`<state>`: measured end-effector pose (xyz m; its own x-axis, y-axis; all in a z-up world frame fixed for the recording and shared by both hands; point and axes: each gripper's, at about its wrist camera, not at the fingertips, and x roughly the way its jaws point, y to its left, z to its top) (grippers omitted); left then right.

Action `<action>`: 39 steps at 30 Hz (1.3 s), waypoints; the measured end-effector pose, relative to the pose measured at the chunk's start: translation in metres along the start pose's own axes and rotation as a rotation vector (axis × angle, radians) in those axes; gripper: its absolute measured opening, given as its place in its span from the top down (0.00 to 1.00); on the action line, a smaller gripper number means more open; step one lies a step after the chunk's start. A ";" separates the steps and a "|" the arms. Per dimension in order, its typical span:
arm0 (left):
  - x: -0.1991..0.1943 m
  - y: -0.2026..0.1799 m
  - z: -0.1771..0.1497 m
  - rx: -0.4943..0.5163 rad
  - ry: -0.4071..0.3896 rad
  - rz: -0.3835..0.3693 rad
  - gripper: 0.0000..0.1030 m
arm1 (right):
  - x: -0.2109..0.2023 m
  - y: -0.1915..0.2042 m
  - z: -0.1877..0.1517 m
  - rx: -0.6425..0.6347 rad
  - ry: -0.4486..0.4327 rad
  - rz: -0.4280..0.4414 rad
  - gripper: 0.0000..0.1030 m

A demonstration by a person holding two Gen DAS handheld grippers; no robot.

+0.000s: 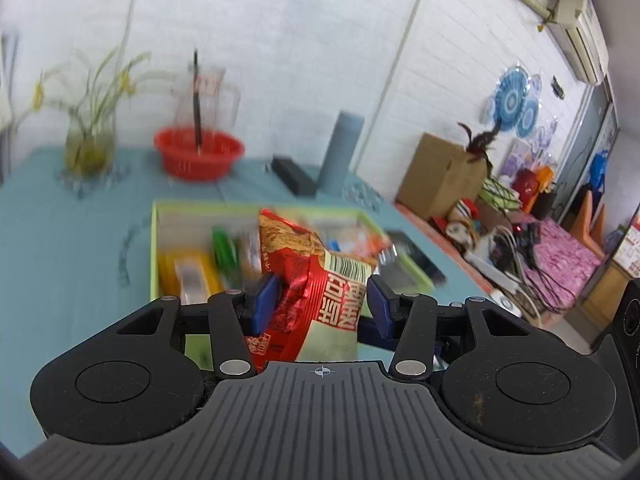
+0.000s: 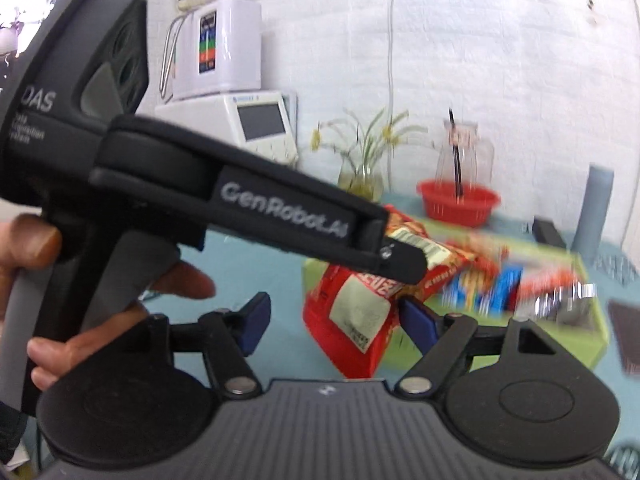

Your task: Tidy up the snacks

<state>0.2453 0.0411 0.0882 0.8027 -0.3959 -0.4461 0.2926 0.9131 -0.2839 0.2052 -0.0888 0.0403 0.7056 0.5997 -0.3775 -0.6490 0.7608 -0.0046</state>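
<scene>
A teal table [image 1: 60, 248] stands against a white brick wall [image 1: 280, 40], with a cluttered bed beyond. The left gripper [image 1: 318, 300] pinches a red snack bag [image 1: 316, 280] above a green box [image 1: 154, 240] of snacks. The right gripper [image 2: 332, 316] hovers with jaws wide, holding nothing. A red basket [image 1: 199, 156] sits behind.

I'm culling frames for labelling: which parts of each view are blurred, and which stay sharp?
Left wrist view: the gripper body is sharp, the red and pale green snack bag between the jaws is readable, but the light green tray and red plastic basket are smeared. Right wrist view: the left gripper is crisp; the tray's snacks streak sideways.
</scene>
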 end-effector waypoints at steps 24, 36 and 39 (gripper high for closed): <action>0.123 0.068 0.027 -0.042 0.106 0.056 0.49 | 0.123 -0.091 0.018 0.051 0.172 0.037 0.13; 0.050 0.032 0.039 -0.037 -0.087 0.100 0.25 | 0.062 -0.092 0.032 0.131 0.077 -0.052 0.10; 0.016 0.010 0.027 -0.032 -0.124 0.125 0.18 | 0.032 -0.084 0.026 0.155 0.058 -0.092 0.10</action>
<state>0.2748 0.0460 0.1008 0.8905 -0.2622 -0.3719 0.1708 0.9502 -0.2608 0.2899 -0.1268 0.0527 0.7394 0.5137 -0.4353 -0.5276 0.8437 0.0995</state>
